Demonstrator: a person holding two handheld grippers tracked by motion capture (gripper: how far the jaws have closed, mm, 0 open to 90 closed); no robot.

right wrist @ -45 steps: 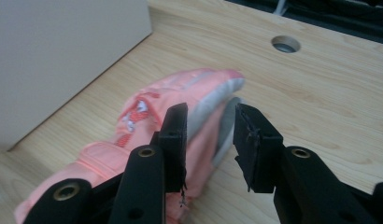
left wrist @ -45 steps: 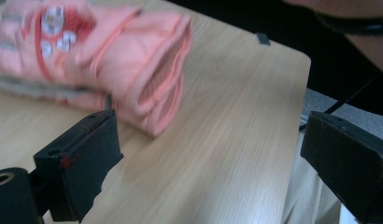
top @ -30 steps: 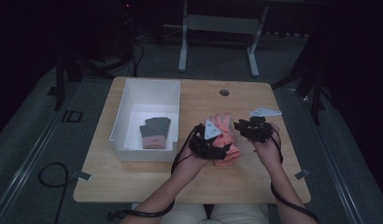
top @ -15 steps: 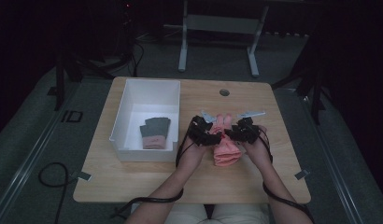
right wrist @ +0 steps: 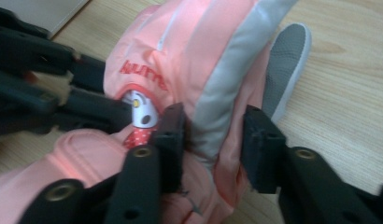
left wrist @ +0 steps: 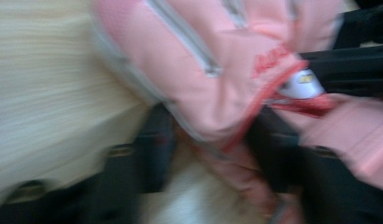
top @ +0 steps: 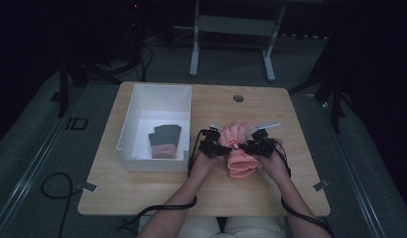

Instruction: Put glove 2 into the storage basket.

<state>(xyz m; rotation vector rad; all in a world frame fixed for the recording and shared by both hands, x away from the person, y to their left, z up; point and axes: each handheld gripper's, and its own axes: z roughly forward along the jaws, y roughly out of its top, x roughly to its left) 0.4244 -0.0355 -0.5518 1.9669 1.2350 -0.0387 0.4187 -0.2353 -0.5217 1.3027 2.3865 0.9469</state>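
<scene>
A pink glove (top: 239,162) with grey stripes lies on the wooden table (top: 157,193), fingers pointing away, cuff toward the person. My left gripper (top: 217,147) holds its left side at the wrist and my right gripper (top: 251,147) holds its right side. In the right gripper view the right gripper (right wrist: 213,130) has its black jaws on either side of the glove (right wrist: 199,51) at its grey-striped edge, fabric pinched between them. The blurred left gripper view shows the left gripper (left wrist: 213,140) with the glove (left wrist: 199,56) bunched between its jaws.
A white bin (top: 154,88) stands on the table's left half with a folded grey and pink glove pair (top: 164,141) inside. A round grommet (top: 238,98) sits near the far edge. Bare wood lies in front of the glove and to its right.
The right gripper came in from the right and closed on the glove's right side. The left gripper lowered the glove toward the table, where it now lies stretched between both grippers.
</scene>
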